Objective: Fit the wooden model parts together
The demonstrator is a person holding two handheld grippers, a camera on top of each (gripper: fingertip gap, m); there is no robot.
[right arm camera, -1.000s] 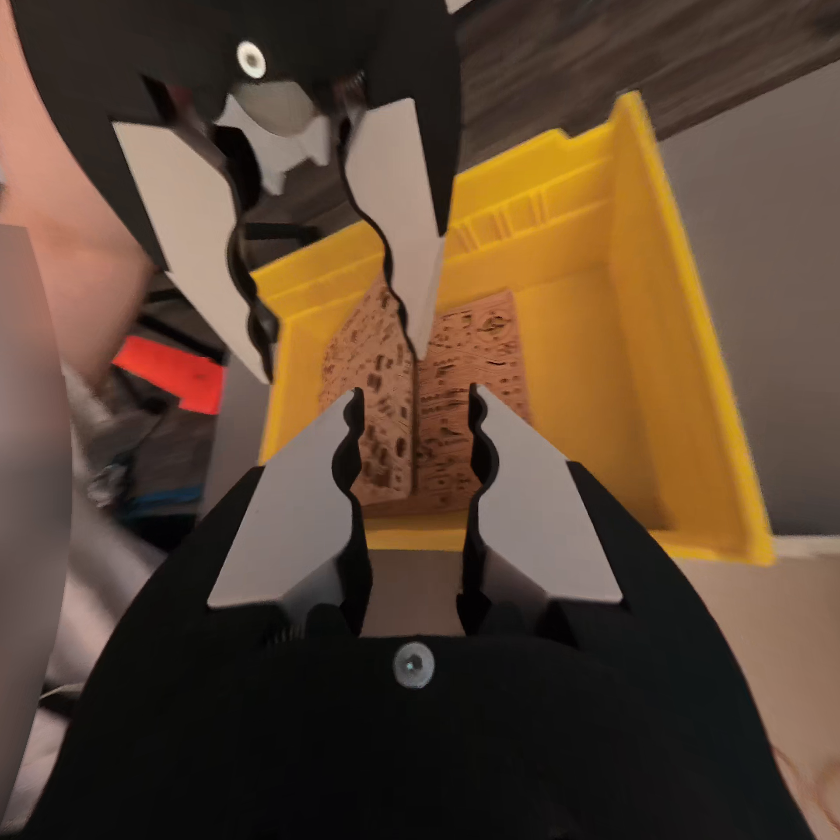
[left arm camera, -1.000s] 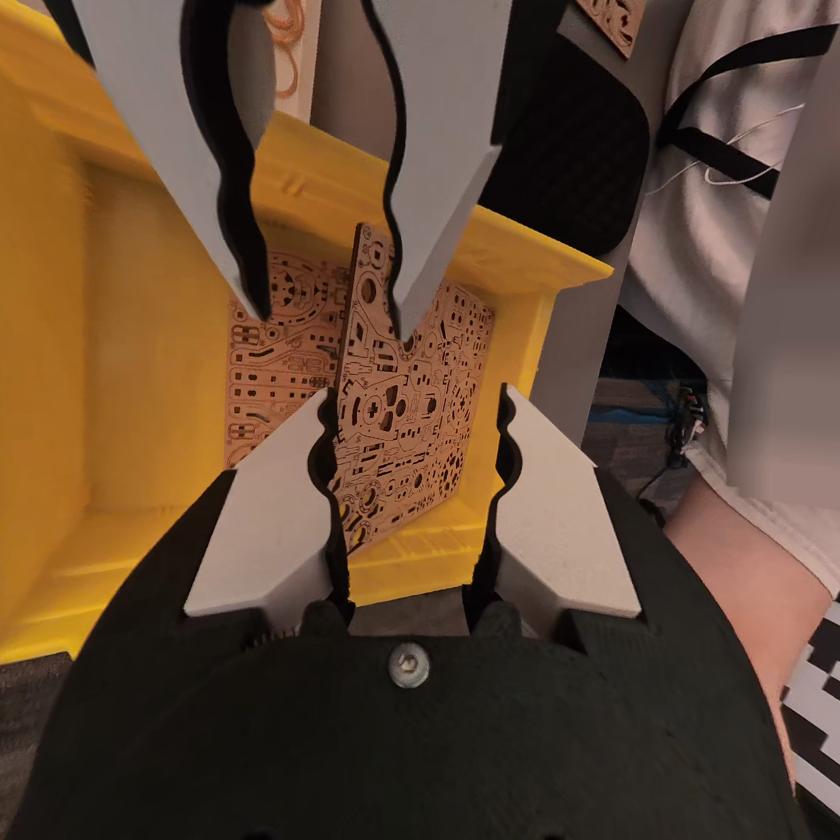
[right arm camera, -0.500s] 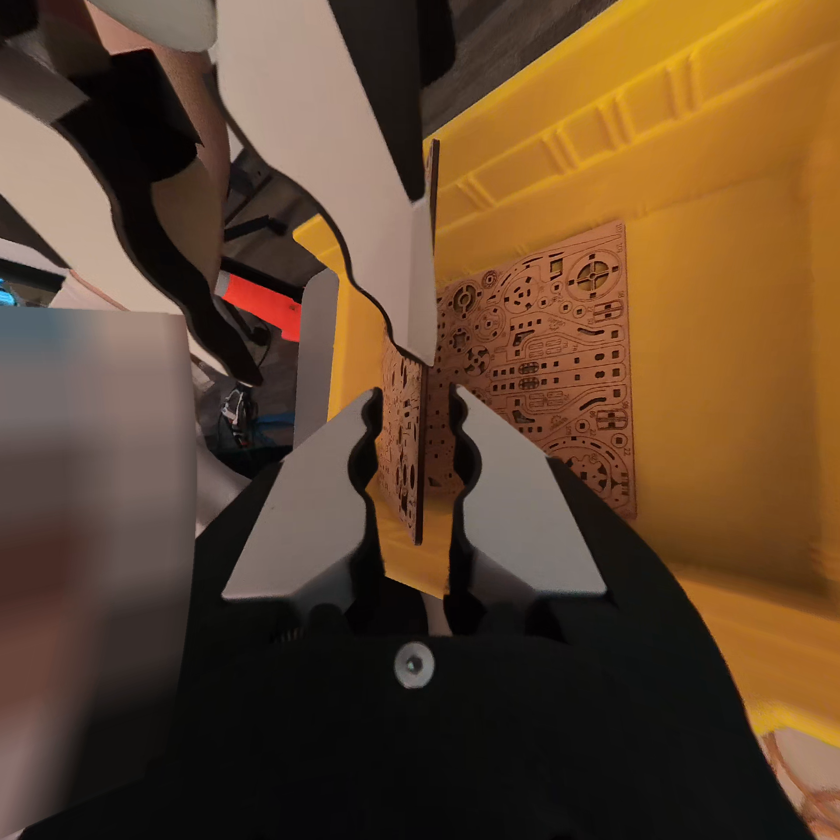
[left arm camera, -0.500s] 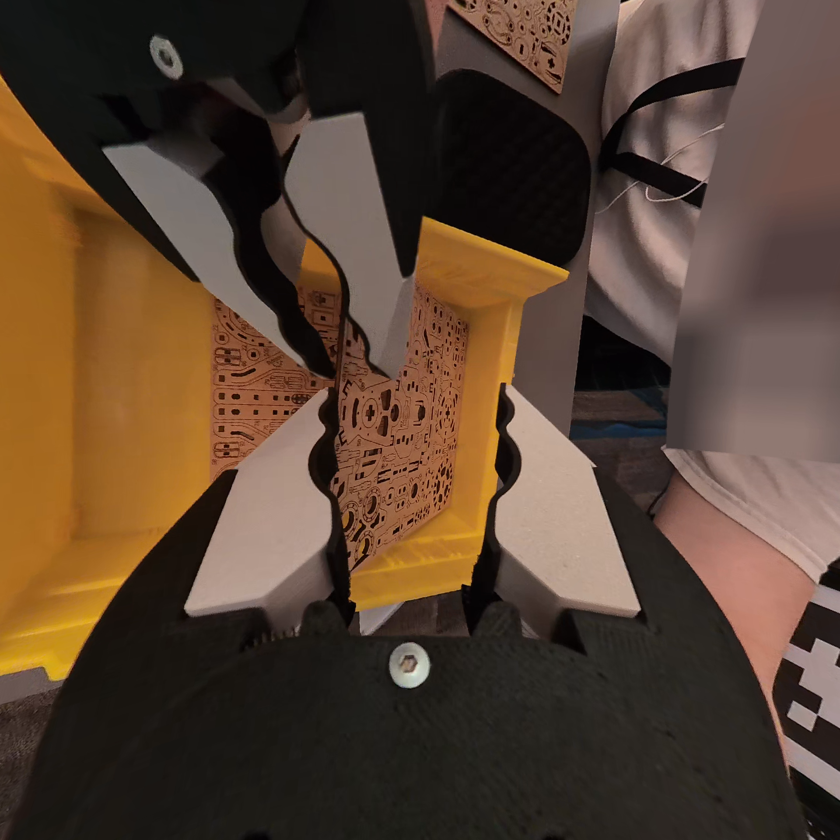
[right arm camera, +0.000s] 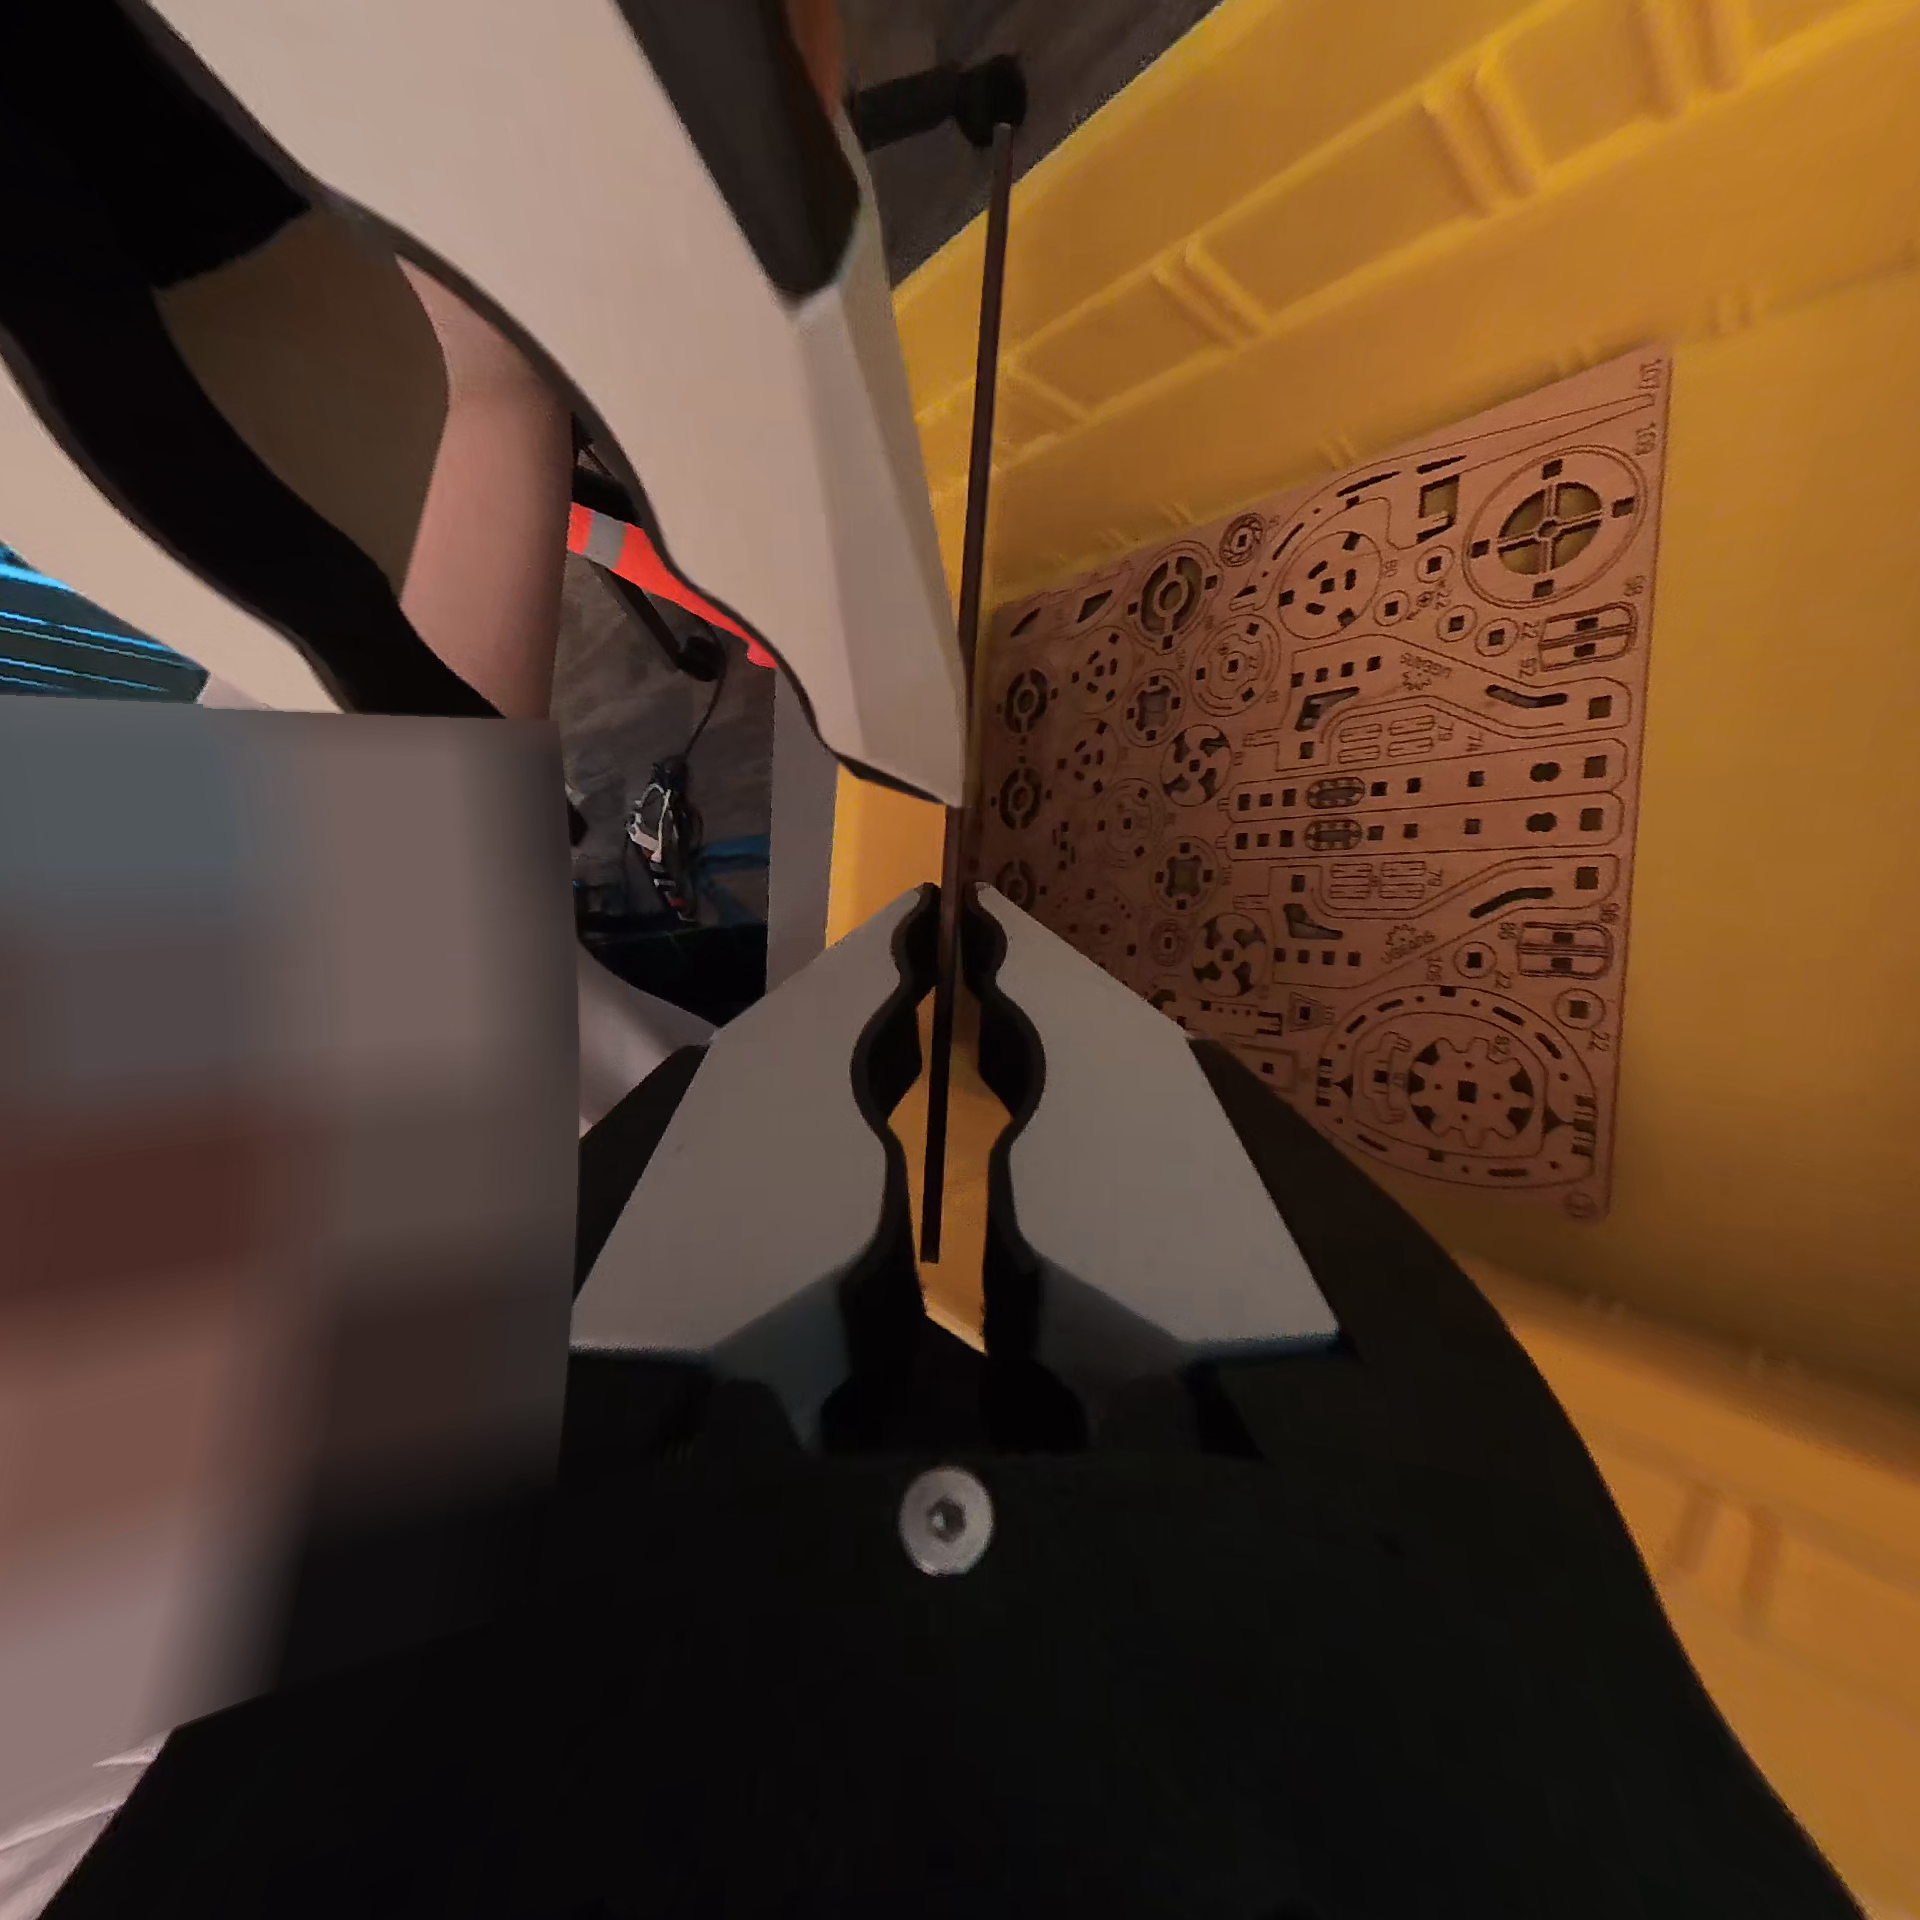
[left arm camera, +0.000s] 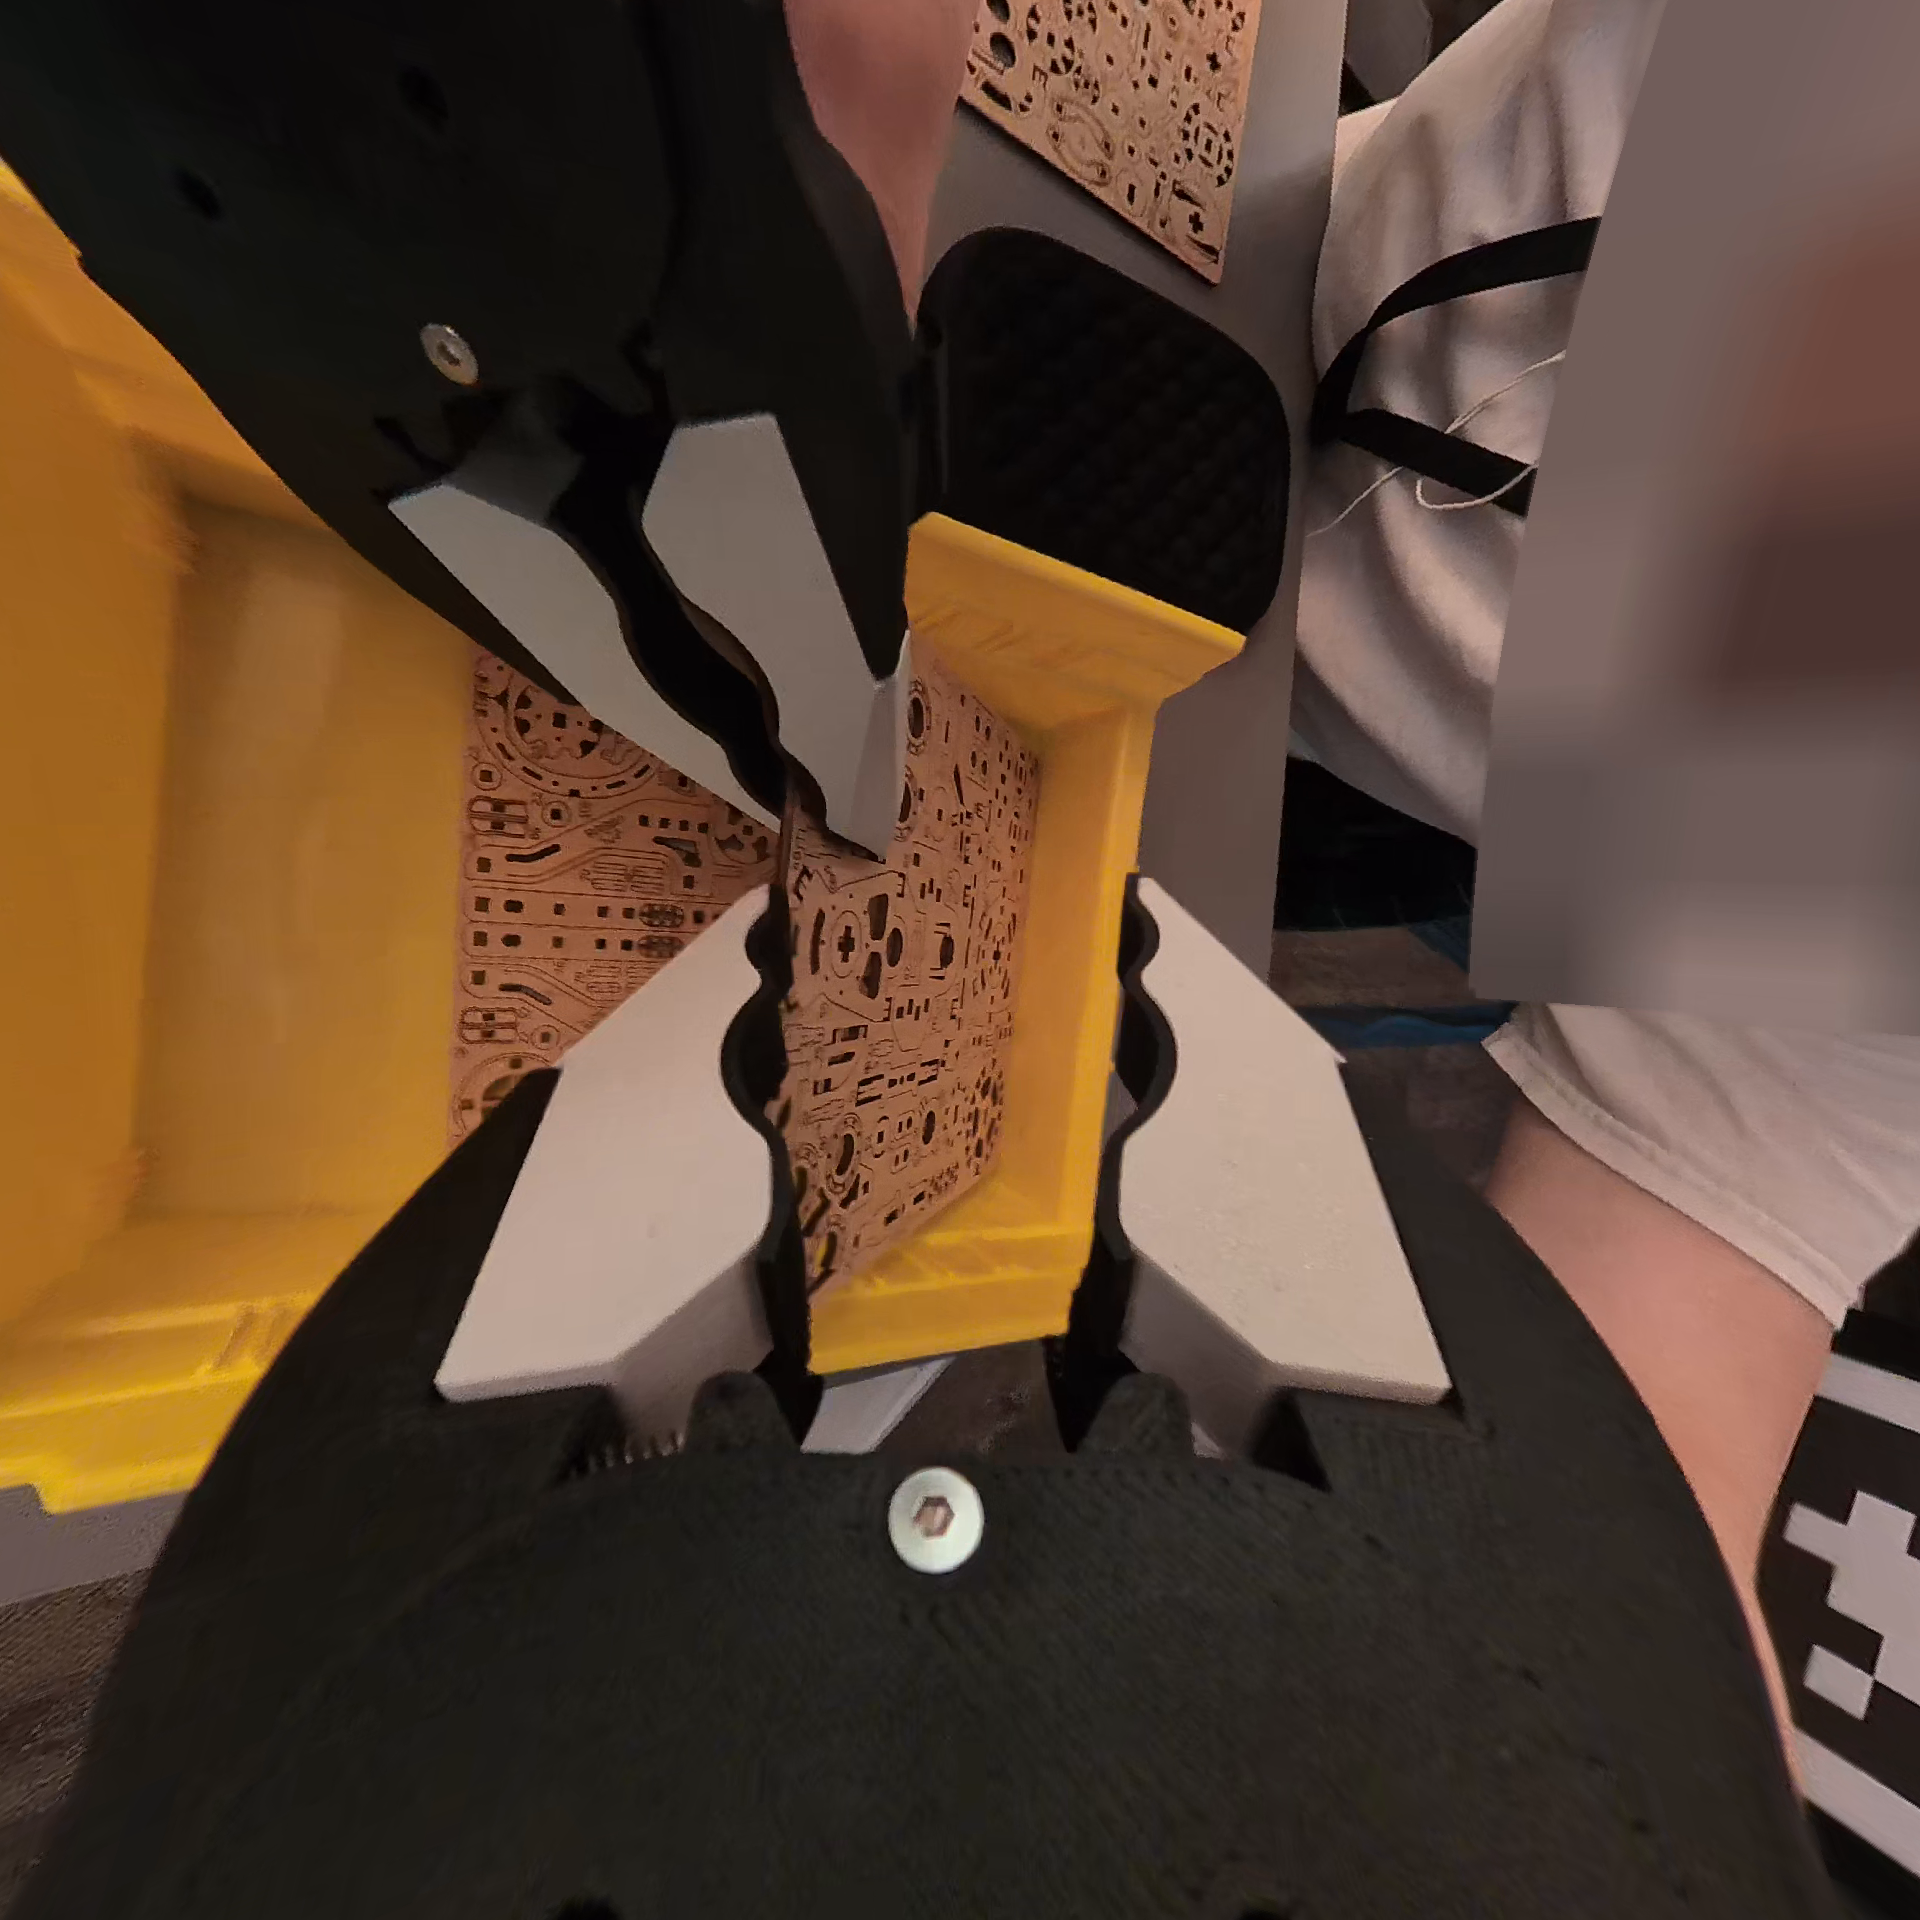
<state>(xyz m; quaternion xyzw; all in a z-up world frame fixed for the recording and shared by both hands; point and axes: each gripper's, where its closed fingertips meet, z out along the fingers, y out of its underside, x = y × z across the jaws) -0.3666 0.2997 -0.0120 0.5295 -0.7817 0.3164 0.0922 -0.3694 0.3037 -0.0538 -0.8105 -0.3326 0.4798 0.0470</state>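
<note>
Inside the yellow plastic bin [right arm camera: 1351, 260], a thin laser-cut wooden parts sheet [right arm camera: 951, 1039] stands on edge, pinched at its lower part between the nearly closed jaws of the right gripper [right arm camera: 951, 904]. A second flat laser-cut wooden sheet [right arm camera: 1403, 831] lies against the bin's floor. The left gripper [left arm camera: 945, 914] hovers with jaws wide, one finger [right arm camera: 883, 582] beside the upright sheet.

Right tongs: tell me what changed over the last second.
The right tongs went into the yellow bin and shut on the standing wooden sheet, seen edge-on. The left tongs stayed open around that sheet. The second sheet stayed flat on the bin bottom.
</note>
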